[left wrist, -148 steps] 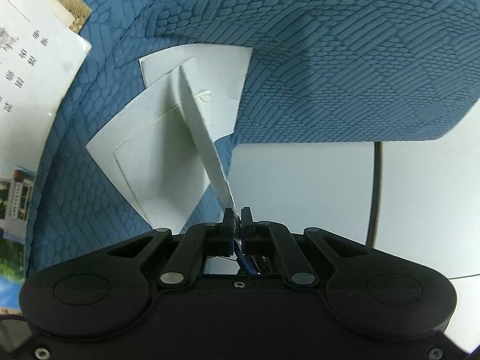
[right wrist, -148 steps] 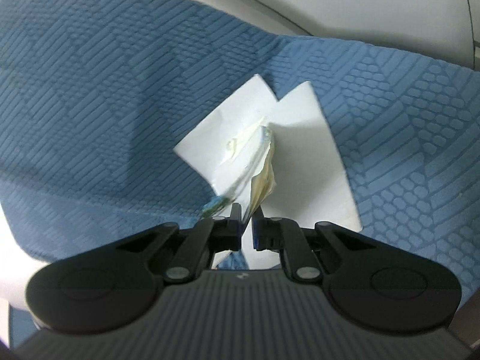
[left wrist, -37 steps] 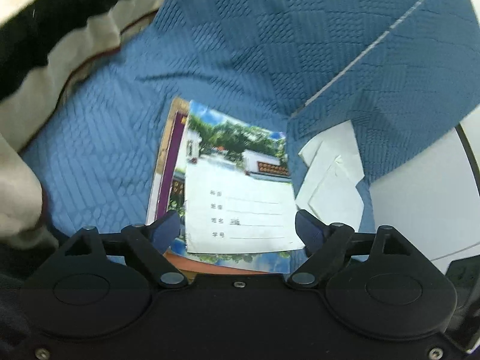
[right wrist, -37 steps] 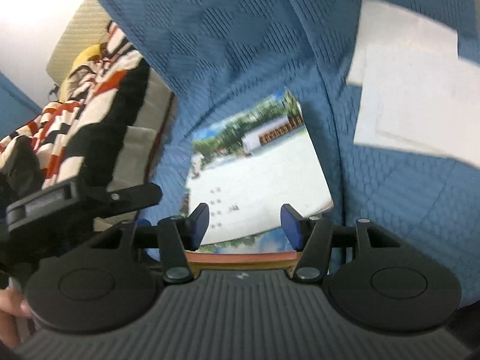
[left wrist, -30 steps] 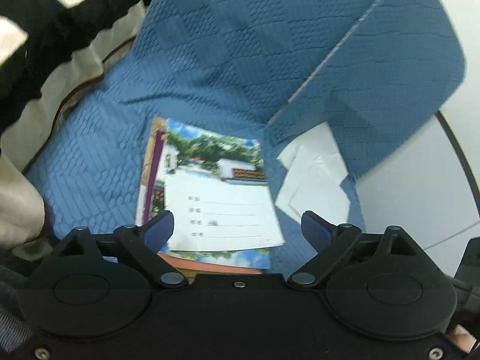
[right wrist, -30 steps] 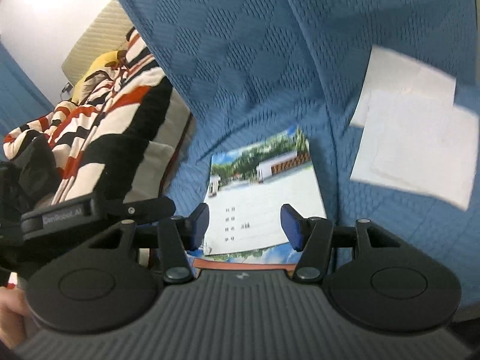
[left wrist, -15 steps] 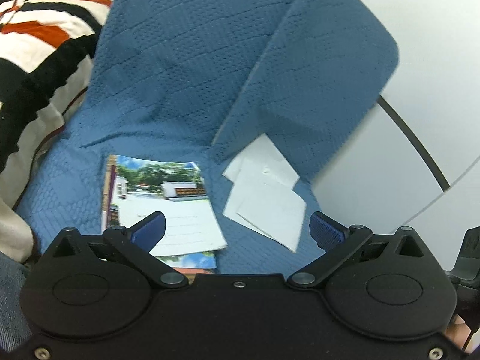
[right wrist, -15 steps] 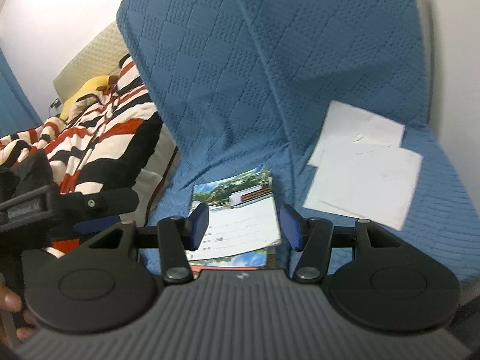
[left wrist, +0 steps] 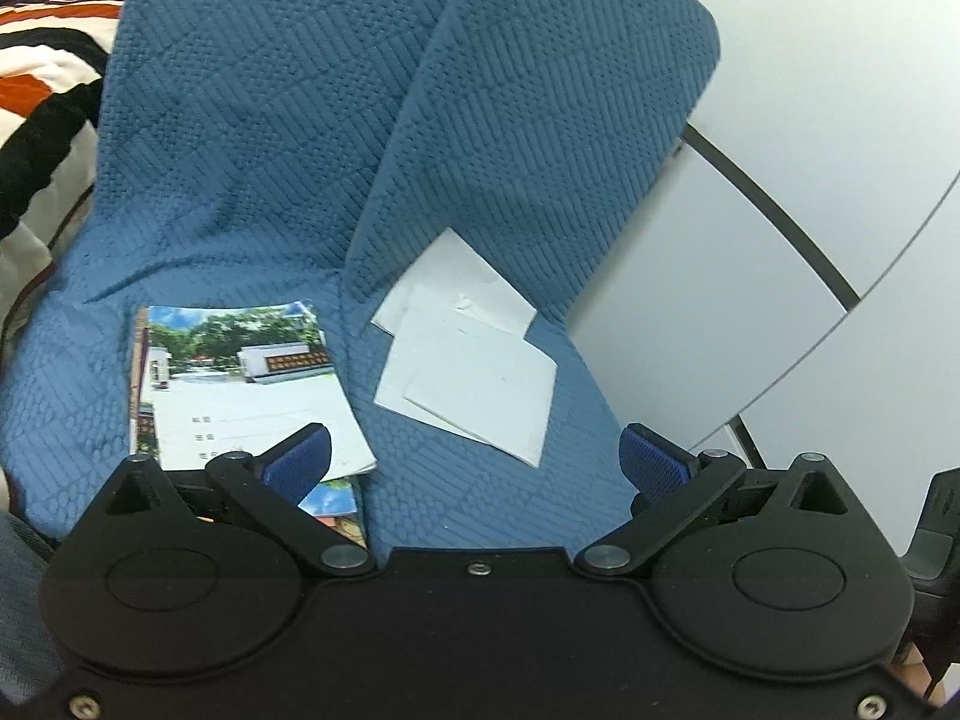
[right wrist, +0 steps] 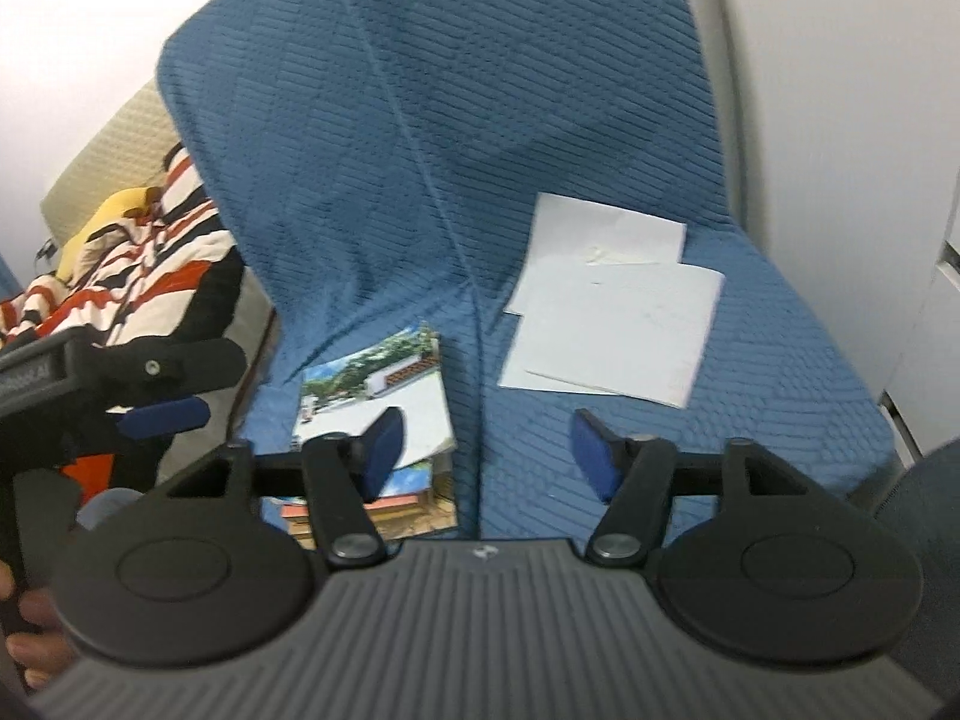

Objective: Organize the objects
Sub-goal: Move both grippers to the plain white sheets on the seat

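Note:
A stack of booklets with a photo cover (left wrist: 240,384) lies on a blue quilted cover (left wrist: 252,120), left of its fold. White paper sheets (left wrist: 474,372) lie overlapped to the right of the fold. My left gripper (left wrist: 474,462) is open and empty, held back above the near edge of the cover. In the right wrist view the booklets (right wrist: 384,408) and the white sheets (right wrist: 618,312) lie on the same cover (right wrist: 420,120). My right gripper (right wrist: 486,450) is open and empty, above the fold between them. The left gripper's finger (right wrist: 162,414) shows at that view's left.
A striped red, black and white blanket (right wrist: 120,276) lies on a beige surface to the left. White cabinet panels with a dark gap (left wrist: 780,228) stand to the right of the cover. A hand (right wrist: 24,648) shows at the lower left.
Both grippers have pulled back and up from the booklets and sheets, so more of the cover shows. Earlier each was shut on a paper sheet; now both are open and the sheets lie flat.

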`<state>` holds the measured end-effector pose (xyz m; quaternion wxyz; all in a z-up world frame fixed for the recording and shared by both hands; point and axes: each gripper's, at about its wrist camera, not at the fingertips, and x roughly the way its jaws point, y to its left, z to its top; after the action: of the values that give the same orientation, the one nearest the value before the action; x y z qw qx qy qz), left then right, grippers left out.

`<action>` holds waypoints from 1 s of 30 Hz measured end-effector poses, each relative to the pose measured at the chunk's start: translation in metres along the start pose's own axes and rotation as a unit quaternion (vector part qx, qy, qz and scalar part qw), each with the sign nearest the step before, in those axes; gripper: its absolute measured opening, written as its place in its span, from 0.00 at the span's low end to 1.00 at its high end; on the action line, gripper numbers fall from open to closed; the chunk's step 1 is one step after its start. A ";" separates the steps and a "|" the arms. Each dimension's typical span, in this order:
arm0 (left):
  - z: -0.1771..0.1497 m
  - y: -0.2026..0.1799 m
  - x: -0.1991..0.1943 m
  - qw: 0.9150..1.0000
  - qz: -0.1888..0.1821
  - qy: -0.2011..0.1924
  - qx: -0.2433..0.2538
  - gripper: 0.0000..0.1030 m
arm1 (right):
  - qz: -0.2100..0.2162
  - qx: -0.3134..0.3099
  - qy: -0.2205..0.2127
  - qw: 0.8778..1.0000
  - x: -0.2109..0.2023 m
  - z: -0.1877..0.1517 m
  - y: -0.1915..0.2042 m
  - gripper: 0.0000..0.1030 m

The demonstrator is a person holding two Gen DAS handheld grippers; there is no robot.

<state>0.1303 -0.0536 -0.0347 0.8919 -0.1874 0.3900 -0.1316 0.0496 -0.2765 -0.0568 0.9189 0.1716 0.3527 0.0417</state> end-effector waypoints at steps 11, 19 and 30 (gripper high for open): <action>-0.010 -0.009 0.041 1.000 -0.006 0.017 0.023 0.99 | -0.033 0.023 0.007 0.999 0.008 -0.010 -0.026 0.81; -0.014 -0.005 0.066 0.999 -0.007 0.015 0.030 0.99 | -0.045 0.024 0.005 0.999 0.019 -0.012 -0.039 0.81; -0.005 -0.008 0.109 0.998 -0.005 0.016 0.052 0.99 | -0.073 0.027 0.015 0.997 0.059 -0.015 -0.062 0.81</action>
<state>0.1974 -0.1036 -0.1046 0.8933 -0.1404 0.3962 -0.1593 0.0812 -0.3192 -0.1259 0.9093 0.1692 0.3789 -0.0318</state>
